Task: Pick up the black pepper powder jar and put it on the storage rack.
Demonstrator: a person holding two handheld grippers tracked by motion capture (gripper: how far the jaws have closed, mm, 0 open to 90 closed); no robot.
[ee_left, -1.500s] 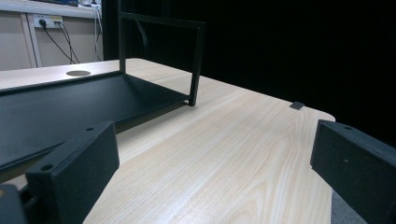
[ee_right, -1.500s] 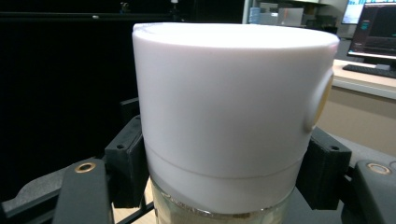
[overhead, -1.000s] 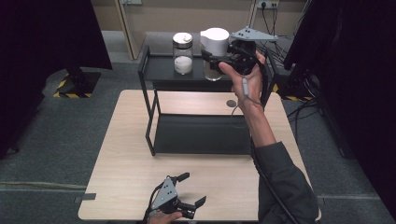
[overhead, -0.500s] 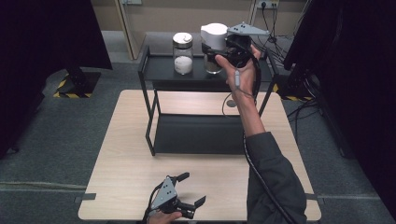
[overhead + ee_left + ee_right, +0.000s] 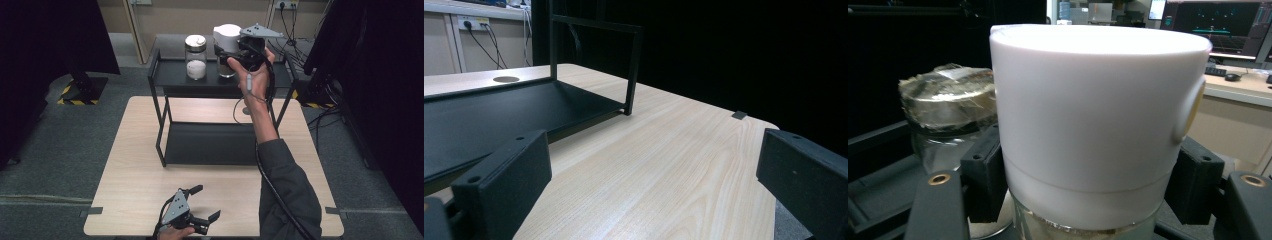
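My right gripper (image 5: 231, 54) is up at the top shelf of the black rack (image 5: 165, 75), and its fingers (image 5: 983, 175) are closed on the white-lidded jar (image 5: 226, 50). In the right gripper view the two black pads press on either side of the jar just under the tall white lid (image 5: 1098, 105), where the glass begins. From the high view the jar stands at the right part of the rack's top shelf; whether its base rests on the shelf or hangs just above it I cannot tell.

Beside it on the same shelf, toward the rack's left end, stands the second jar (image 5: 195, 56), clear glass with a flat metal lid and something white in its lower part. The two jars are near each other but apart.

My left gripper (image 5: 197, 207) lies low on the worktop (image 5: 125, 165), in front of the rack and well apart from it. Its fingers (image 5: 504, 185) are spread wide with bare wood between them. The left gripper view looks along the worktop toward the rack's lower shelf (image 5: 499, 115) and one of its front posts.
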